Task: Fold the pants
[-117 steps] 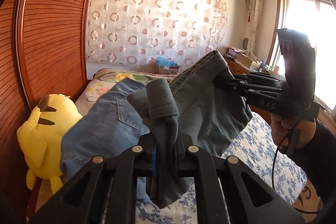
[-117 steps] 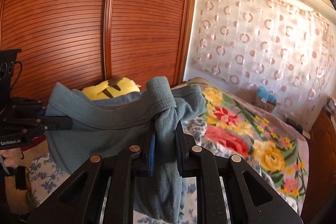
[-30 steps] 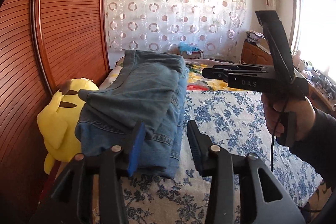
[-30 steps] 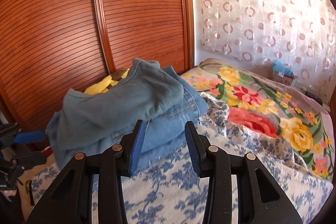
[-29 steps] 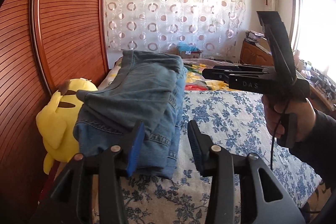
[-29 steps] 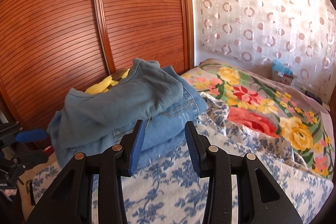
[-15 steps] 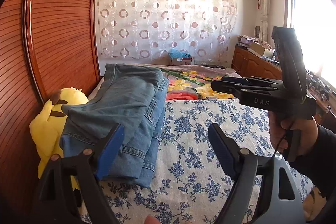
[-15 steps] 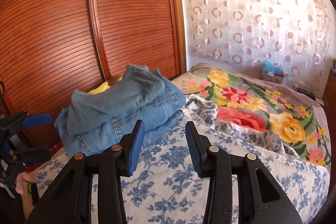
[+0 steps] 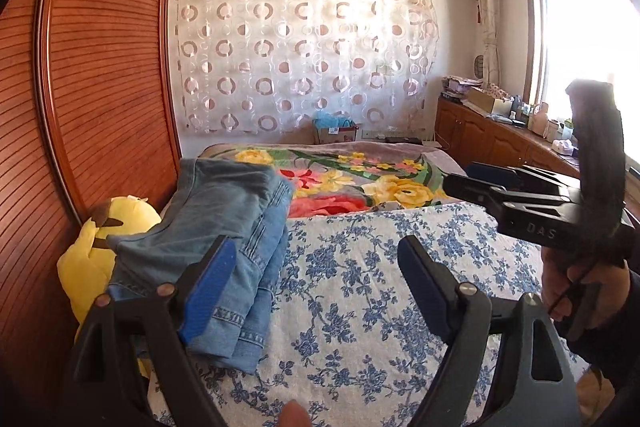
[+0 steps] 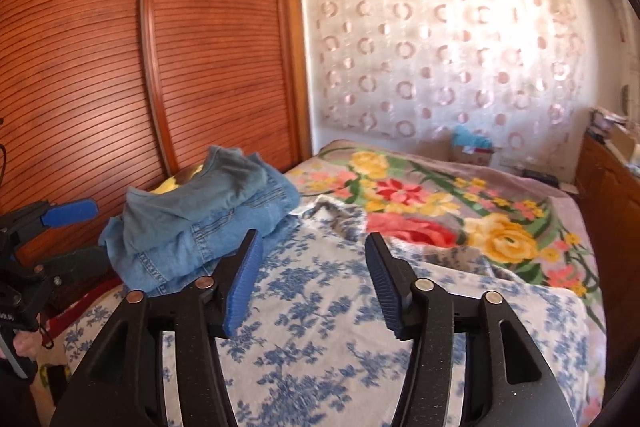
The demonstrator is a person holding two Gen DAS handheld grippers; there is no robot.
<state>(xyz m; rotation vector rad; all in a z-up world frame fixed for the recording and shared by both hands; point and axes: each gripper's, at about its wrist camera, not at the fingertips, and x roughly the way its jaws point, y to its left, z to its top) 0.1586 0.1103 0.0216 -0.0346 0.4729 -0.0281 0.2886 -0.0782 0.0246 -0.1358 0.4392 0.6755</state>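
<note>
Both pairs of fingers stand wide apart and hold nothing: the left gripper (image 9: 314,287) hangs over the blue-flowered sheet (image 9: 360,287) with its blue pads (image 9: 208,283) clear of the cloth, and the right gripper (image 10: 312,283) hangs the same way, well short of the pile. The pants (image 9: 224,227), blue jeans, lie folded in a stack at the edge of the bed beside the wooden wardrobe doors (image 9: 100,87), resting partly against a yellow plush toy (image 9: 88,251). Judging by the stack, the fold looks done or nearly so, and what remains is to draw back cleanly or to tidy. To do that well, keep both tools spread and lift them away without brushing the top layer, which sits loosely and could slide; if the pile is to be squared, press or nudge from the sheet side toward the wardrobe, since the toy props the far side unevenly. The left wrist view shows the window, the cabinet run along the right wall and the right gripper (image 9: 480,179) held in a hand (image 9: 576,283), and it looks down the length of the stack, showing its hem ends. The right wrist view shows the stack's layered side with its seams, the left gripper (image 10: 60,231) at the frame's left edge, and more of the floral blanket (image 10: 460,211); the plush toy is almost hidden there.
</note>
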